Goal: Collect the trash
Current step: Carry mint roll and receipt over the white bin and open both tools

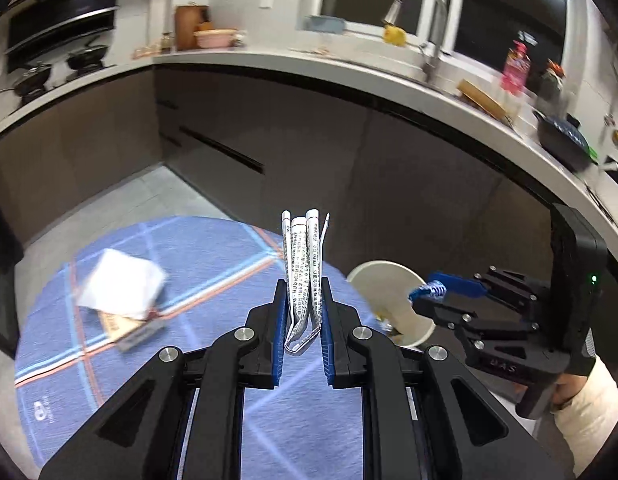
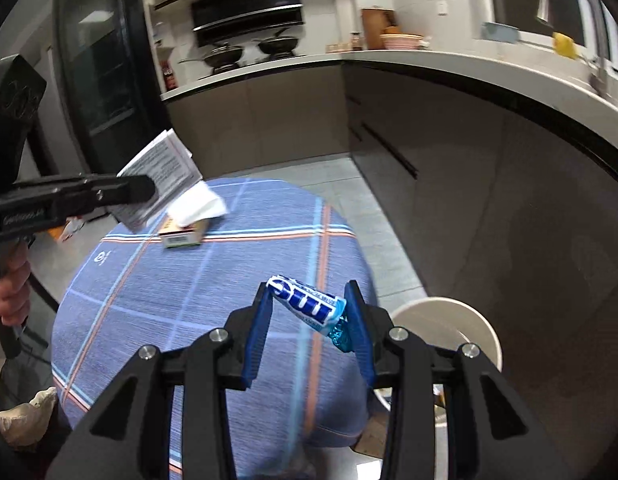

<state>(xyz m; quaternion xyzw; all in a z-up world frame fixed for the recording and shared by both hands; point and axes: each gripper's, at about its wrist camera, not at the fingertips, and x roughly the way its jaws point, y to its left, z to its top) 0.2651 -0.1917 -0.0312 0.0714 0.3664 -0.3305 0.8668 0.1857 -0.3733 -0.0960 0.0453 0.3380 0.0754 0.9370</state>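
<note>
Left wrist view looks down over a round table (image 1: 213,360) covered in a blue cloth with orange and pale blue stripes. The left gripper (image 1: 303,320) is clenched on a folded leaflet (image 1: 303,280) printed with small text; the leaflet stands upright between the blue pads (image 1: 280,332) and rises above the fingertips. On the table, left of the gripper, a white tissue (image 1: 121,284) lies on top of a small box (image 1: 129,330). Right of the table, lower down, sits a pale round bin (image 1: 389,284). The right gripper (image 1: 429,292) reaches in from the right, above the bin's rim, grasping a blue wrapper (image 1: 427,291).

From the right wrist view, the right gripper (image 2: 309,312) grips a blue and white candy wrapper (image 2: 309,306), which spans the gap between the blue pads (image 2: 257,332) at a tilt, its crimped foil end against the right pad. It hangs above the near right edge of the table (image 2: 149,300). The bin (image 2: 449,316) stands on the floor just beside the table, to the right of the gripper. At the far side of the table, the tissue (image 2: 199,204) and box (image 2: 181,234) lie together. The left gripper (image 2: 149,188) comes in from the left above them, holding the leaflet (image 2: 161,176). A dark counter (image 2: 469,76) curves behind the table.
</note>
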